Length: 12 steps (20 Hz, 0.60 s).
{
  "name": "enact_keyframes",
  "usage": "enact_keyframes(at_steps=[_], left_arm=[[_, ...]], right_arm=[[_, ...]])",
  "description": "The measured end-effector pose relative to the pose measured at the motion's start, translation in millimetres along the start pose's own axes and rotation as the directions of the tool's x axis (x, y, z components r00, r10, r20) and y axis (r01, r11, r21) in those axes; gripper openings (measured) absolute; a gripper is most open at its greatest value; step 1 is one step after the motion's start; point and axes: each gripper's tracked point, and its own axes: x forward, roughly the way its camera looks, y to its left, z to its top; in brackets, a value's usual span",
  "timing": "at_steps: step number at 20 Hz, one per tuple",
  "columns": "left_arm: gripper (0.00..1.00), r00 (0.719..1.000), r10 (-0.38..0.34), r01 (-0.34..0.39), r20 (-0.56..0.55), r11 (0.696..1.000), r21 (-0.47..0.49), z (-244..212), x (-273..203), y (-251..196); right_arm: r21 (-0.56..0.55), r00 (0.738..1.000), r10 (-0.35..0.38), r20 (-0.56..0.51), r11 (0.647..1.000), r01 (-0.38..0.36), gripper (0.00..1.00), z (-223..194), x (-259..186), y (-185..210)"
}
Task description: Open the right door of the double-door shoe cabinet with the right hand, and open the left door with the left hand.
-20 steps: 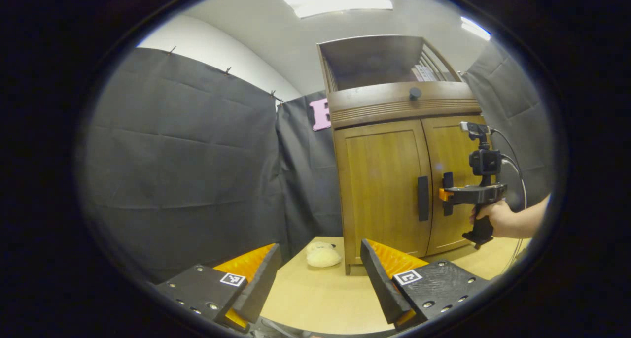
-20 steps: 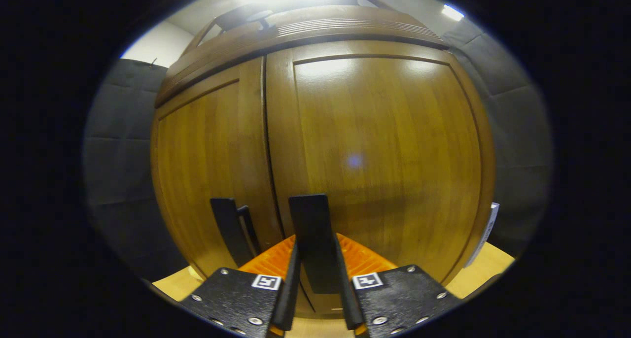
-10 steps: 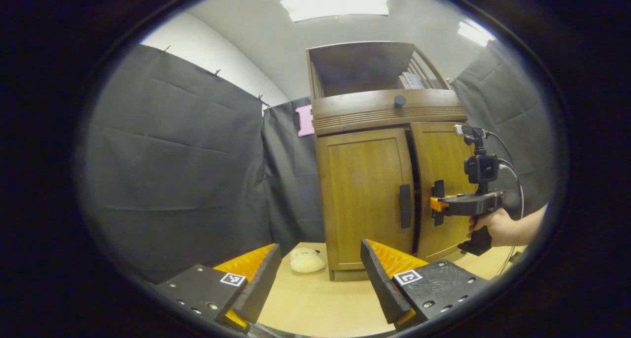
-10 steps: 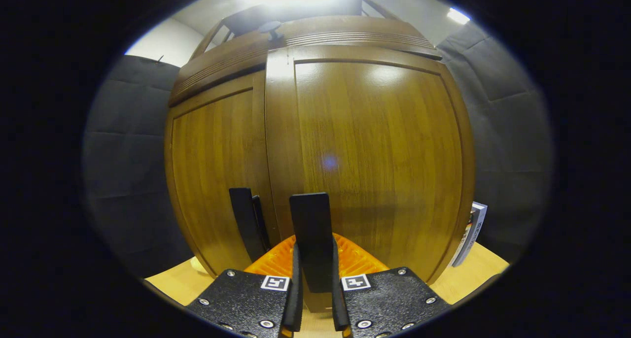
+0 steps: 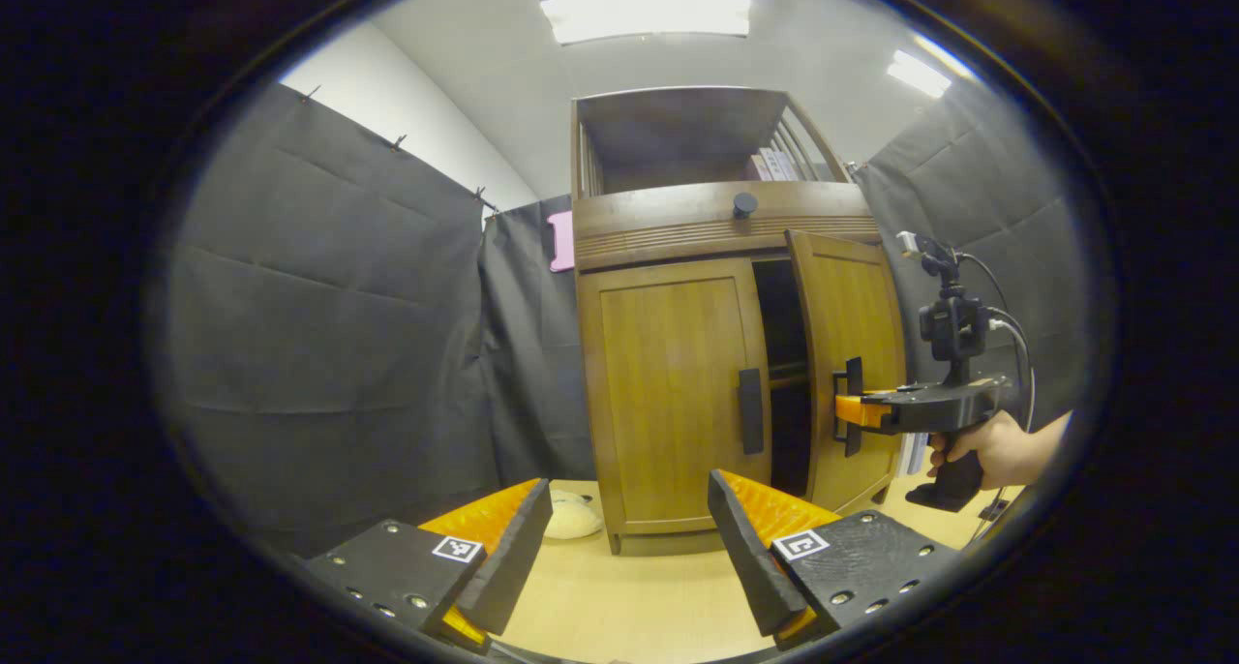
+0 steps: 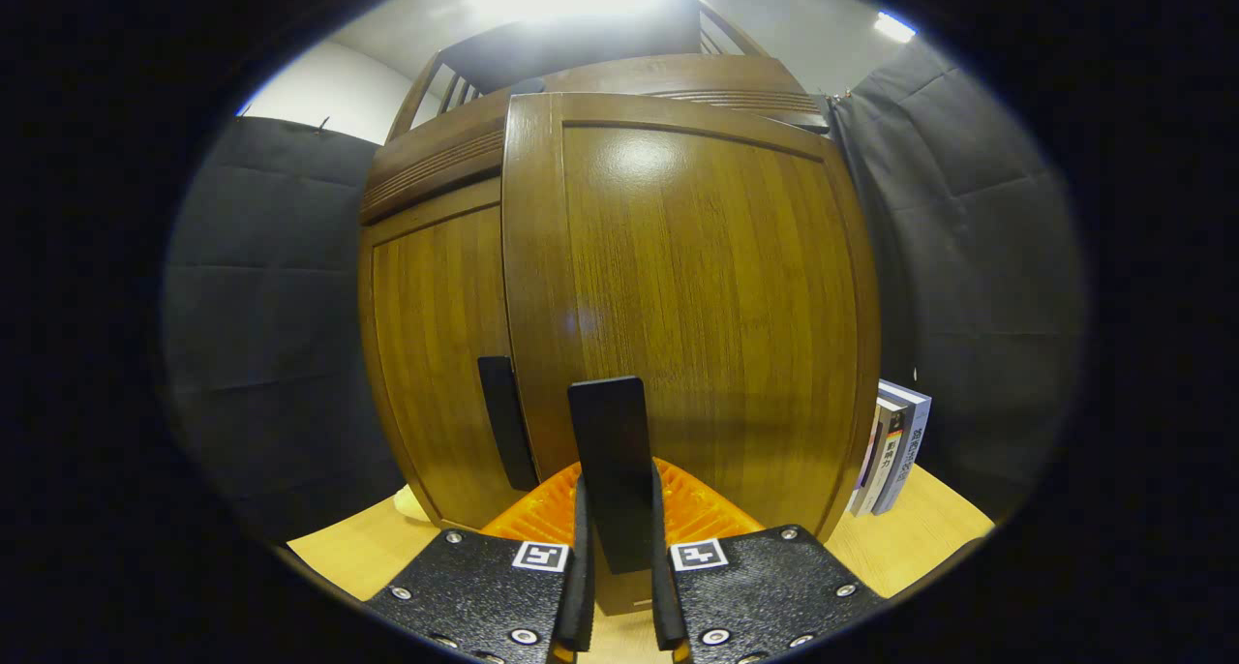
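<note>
Wooden right door (image 6: 678, 286) now swung ajar, out from shut a second ago.
Right gripper (image 6: 616, 587) pinches its handle (image 6: 610, 470); left gripper (image 5: 619, 558) spread, well short of the closed left door (image 5: 668, 393).

The shoe cabinet (image 5: 678, 393) stands on the worktop (image 5: 629, 596), toward its back, with the booth's cloth wall behind it. The left door (image 5: 668, 393) lies flat against the cabinet's front; the right door (image 5: 852, 354) stands swung out from it, a gap between the two. The right gripper (image 5: 844, 410) is at the right door's handle (image 6: 610, 470), in front of the cabinet. A soft toy (image 5: 571, 519) lies on the worktop just left of the cabinet's foot. Books (image 6: 895, 446) stand upright just right of the cabinet. The left gripper (image 5: 619, 548) is well in front of the cabinet, apart from it.
</note>
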Motion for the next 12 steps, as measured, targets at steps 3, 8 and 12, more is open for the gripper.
enact_keyframes(at_steps=[3,8,12], left_arm=[[0.92,1.000,-0.021,0.021,0.009,1.000,0.005,1,3,-2],[0.92,0.998,-0.065,0.064,0.011,0.998,0.019,1,8,-7],[0.93,0.993,-0.113,0.112,0.017,0.993,0.025,2,12,-12]], right_arm=[[-0.011,1.000,-0.005,0.006,1.000,0.005,0.24,0,-14,-7],[-0.034,1.000,-0.017,0.017,0.999,0.017,0.24,2,-46,-24],[-0.036,0.999,-0.032,0.013,0.999,0.033,0.24,0,-68,-39]])
